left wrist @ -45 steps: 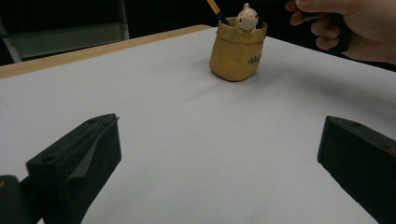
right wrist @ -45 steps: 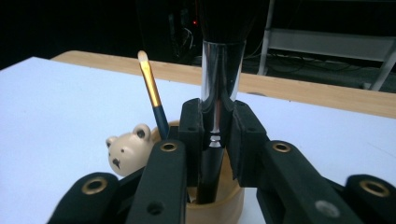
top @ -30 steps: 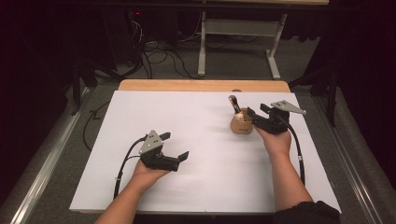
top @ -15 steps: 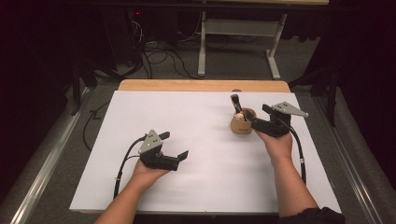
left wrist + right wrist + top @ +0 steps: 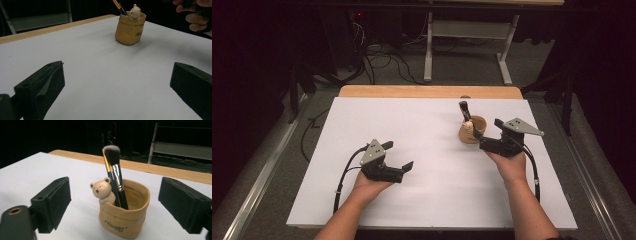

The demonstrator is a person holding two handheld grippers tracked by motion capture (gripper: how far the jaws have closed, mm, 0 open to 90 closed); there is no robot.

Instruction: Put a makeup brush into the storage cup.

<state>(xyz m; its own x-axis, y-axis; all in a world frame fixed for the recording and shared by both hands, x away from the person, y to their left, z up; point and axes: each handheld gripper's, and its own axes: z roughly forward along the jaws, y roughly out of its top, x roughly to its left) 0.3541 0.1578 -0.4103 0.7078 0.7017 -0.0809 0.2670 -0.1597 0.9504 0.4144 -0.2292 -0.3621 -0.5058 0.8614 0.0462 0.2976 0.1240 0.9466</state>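
Observation:
A tan pouch-shaped holder (image 5: 476, 131) with a small bear figure (image 5: 467, 125) on its rim stands at the right of the white table (image 5: 427, 130). Two makeup brushes (image 5: 463, 110) lean in it, bristles up. My right gripper (image 5: 486, 132) is just right of the holder and open. Its jaws have just been opening, and its pads touch nothing. In the right gripper view the holder (image 5: 125, 220), the bear (image 5: 101, 190) and the brushes (image 5: 117, 180) sit ahead between the wide jaws of the right gripper (image 5: 117, 195). My left gripper (image 5: 400, 155) rests open at the near left; the left gripper (image 5: 116, 82) faces the holder (image 5: 128, 32).
A strip of bare wood (image 5: 427, 91) runs along the table's far edge. Beyond it the floor holds cables (image 5: 377, 55) and a white desk frame (image 5: 462, 35). Metal rails (image 5: 257, 175) flank the table.
My right gripper has drawn back to the right, off the holder, and its jaws have spread wider. The holder and brushes stay put. My left gripper has not moved.

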